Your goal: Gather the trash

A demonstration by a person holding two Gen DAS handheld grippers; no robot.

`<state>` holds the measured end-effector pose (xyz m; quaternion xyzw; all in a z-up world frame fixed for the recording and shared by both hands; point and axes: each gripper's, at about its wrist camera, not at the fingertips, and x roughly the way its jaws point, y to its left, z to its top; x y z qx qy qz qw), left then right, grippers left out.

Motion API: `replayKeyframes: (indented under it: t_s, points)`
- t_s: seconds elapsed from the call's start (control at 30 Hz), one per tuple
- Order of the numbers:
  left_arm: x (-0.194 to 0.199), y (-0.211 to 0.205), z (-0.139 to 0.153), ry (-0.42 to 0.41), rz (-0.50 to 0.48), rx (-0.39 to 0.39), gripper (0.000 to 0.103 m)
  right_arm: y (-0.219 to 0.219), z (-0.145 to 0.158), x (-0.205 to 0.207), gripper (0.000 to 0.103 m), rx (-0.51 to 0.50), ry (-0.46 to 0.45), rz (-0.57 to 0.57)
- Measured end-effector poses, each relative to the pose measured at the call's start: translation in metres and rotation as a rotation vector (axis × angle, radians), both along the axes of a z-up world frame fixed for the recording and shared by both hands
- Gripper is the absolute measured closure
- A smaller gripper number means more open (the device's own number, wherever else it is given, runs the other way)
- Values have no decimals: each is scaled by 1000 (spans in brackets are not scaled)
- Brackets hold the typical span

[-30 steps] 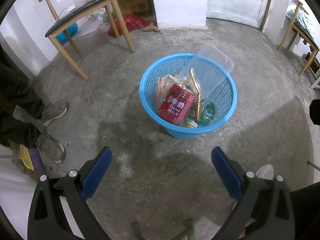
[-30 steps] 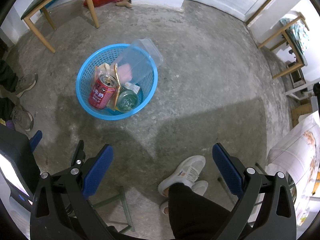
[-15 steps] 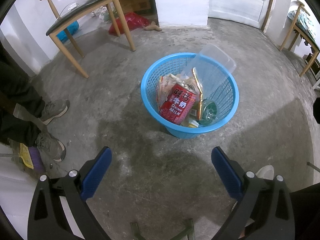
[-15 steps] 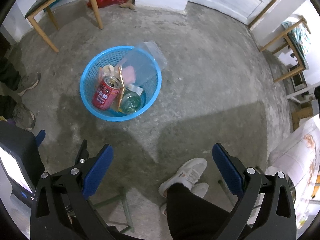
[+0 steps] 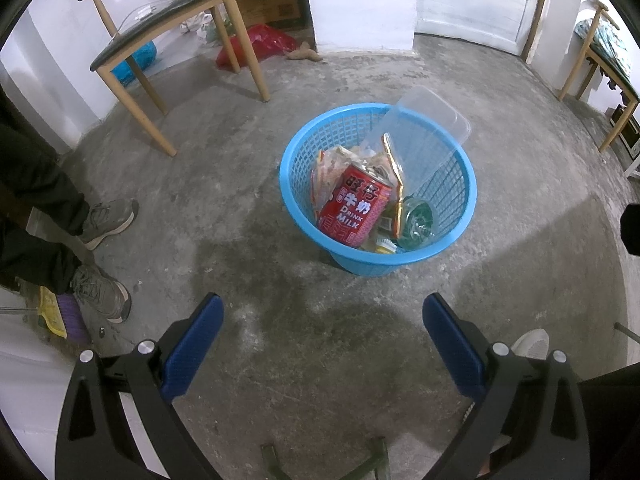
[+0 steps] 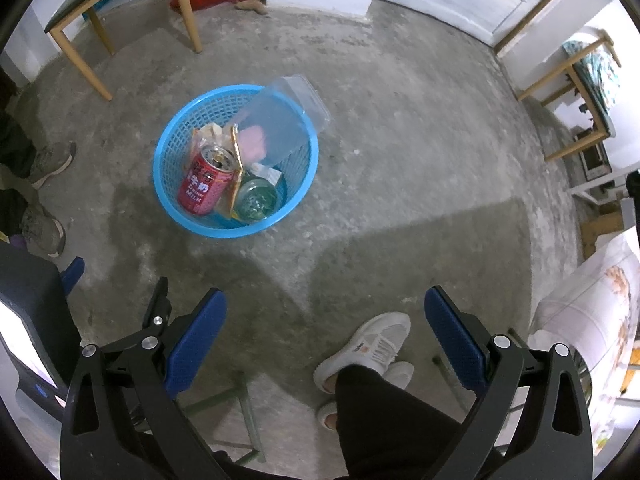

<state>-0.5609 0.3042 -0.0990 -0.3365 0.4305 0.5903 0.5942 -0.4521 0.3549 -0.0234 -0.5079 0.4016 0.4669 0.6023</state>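
A blue plastic basket stands on the concrete floor; it also shows in the right wrist view. In it lie a red "Drink Milk" can, a clear plastic container leaning over the rim, snack wrappers and a green glass bottle. My left gripper is open and empty, above the floor in front of the basket. My right gripper is open and empty, higher up and to the right of the basket.
A wooden chair stands at the back left, with a red bag behind it. A bystander's grey shoes are at the left. My own white shoe is below the right gripper. Wooden furniture stands at the right.
The basket has shifted slightly right in both views as both grippers drift; the right view has come a little closer to it. Both grippers stay open.
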Motion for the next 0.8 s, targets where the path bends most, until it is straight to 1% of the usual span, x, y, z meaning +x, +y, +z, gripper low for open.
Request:
replayKeyframes:
  t_s: [0.8]
  points:
    - [1,3,4,3,-6,12,5,-4,0,-2,8,5,2,-4]
